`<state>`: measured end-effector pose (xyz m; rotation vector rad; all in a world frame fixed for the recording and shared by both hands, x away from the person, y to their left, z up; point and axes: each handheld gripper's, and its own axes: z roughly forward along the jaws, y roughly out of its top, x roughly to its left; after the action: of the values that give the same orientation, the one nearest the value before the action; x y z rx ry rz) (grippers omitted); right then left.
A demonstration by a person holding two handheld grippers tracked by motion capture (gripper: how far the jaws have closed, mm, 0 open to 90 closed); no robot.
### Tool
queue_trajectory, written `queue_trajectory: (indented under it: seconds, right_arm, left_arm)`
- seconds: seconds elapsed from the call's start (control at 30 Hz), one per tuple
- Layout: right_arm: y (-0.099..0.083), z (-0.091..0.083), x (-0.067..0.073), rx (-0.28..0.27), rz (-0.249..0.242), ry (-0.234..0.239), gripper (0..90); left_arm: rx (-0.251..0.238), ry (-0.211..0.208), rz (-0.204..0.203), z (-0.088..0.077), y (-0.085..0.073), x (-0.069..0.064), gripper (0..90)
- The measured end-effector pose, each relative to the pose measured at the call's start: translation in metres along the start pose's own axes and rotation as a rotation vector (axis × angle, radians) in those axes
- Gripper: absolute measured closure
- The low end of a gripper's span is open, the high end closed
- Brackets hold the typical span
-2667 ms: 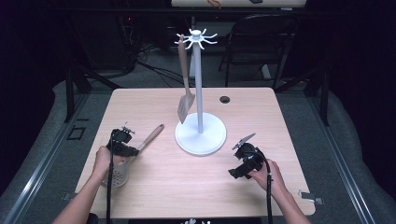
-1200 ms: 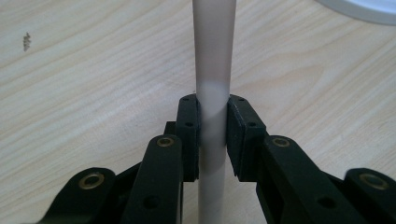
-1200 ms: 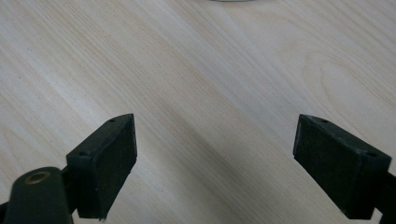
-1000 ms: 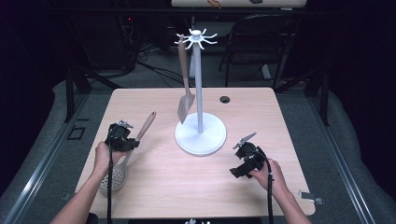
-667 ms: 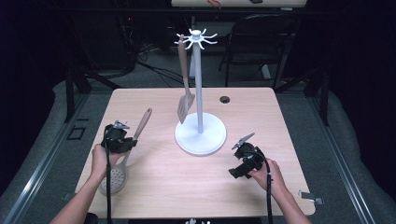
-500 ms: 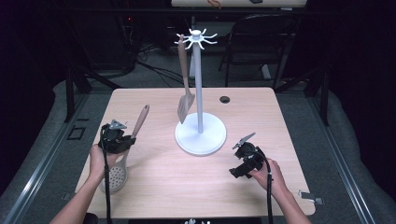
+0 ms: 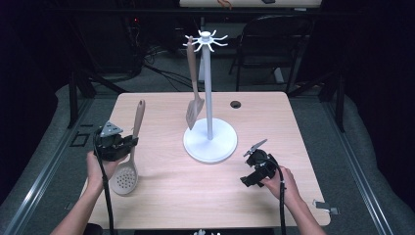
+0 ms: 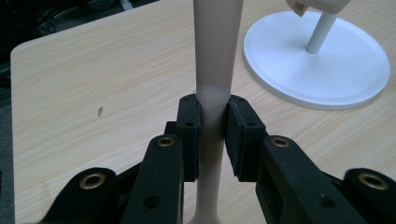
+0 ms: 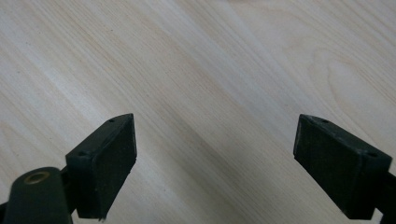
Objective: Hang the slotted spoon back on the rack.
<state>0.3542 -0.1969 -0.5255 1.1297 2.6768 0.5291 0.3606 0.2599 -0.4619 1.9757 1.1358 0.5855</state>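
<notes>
A beige slotted spoon hangs above the table's left side, handle up and perforated bowl down. My left gripper is shut on its handle, with both pads pressed against it. A white utensil stand with hooks on top rises from the table's middle, and a beige slotted turner hangs from one hook. My right gripper rests at the table's front right, open, with bare wood between its jaws.
The stand's round white base lies close to the right of the held spoon. A small black grommet sits in the tabletop behind the stand. A dark chair stands beyond the far edge.
My left gripper has lifted the slotted spoon off the table and tipped it upright, its bowl now hanging free. The right gripper has stayed where it was.
</notes>
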Motion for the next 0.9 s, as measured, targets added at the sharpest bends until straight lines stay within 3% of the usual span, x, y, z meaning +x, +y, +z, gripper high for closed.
queue_trajectory:
  seconds: [0.13,0.17,0.23,0.47,0.6,0.9]
  right_arm:
    - [0.0,0.002,0.0,-0.001,0.008,0.004,12.8]
    - [-0.001,0.004,0.0,-0.021,0.025,0.016,12.8]
    - [-0.001,0.003,0.0,-0.002,0.013,0.01,12.8]
    - [-0.002,0.001,-0.001,-0.008,0.015,-0.004,12.9]
    - [-0.001,-0.001,0.001,-0.014,0.011,0.002,12.9]
    - [-0.002,0.0,-0.001,-0.004,0.009,-0.004,12.9]
  left_arm:
    - [-0.06,-0.002,-0.006,-0.011,0.006,-0.005,76.7]
    - [-0.077,-0.005,-0.005,-0.013,0.009,-0.006,76.8]
    - [-0.107,-0.017,-0.006,-0.018,0.014,-0.009,76.9]
    - [-0.216,-0.026,0.033,-0.028,0.032,-0.026,76.8]
    - [-0.239,-0.048,0.063,-0.028,0.045,-0.036,76.8]
    - [-0.254,-0.099,0.088,-0.018,0.07,-0.05,76.7]
